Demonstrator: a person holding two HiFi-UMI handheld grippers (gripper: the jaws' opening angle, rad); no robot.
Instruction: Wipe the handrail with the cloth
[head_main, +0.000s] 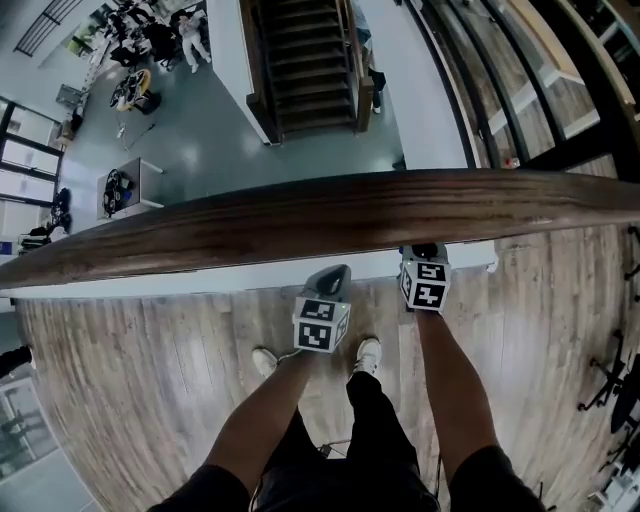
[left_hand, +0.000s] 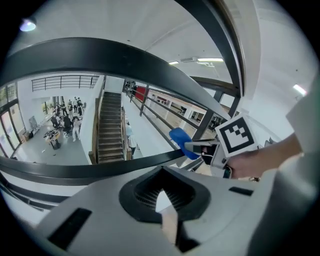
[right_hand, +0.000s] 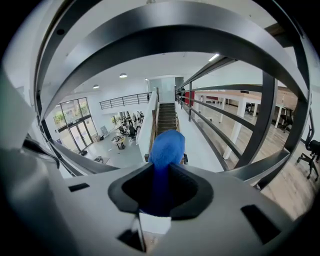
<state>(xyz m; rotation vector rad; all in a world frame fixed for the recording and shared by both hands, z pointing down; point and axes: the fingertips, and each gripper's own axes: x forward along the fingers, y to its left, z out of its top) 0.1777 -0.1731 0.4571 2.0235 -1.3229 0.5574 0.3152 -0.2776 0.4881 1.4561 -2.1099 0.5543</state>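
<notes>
The brown wooden handrail (head_main: 330, 215) runs across the head view from left to right. Both grippers sit just below it, on my side. My right gripper (head_main: 425, 252) is shut on a blue cloth (right_hand: 166, 147), and its tip lies under the rail's edge in the head view. The cloth sticks out past the jaws between the dark railing bars (right_hand: 165, 40). My left gripper (head_main: 331, 277) is shut with nothing in it, a little left of and nearer than the right one. In the left gripper view the blue cloth (left_hand: 182, 143) shows in the right gripper, beside a railing bar (left_hand: 75, 172).
Beyond the railing is a drop to a lower hall (head_main: 200, 150) with a staircase (head_main: 310, 60), tables and people. I stand on a wood plank floor (head_main: 150, 370); legs and white shoes (head_main: 367, 352) show below. Office chairs (head_main: 610, 380) stand at the right.
</notes>
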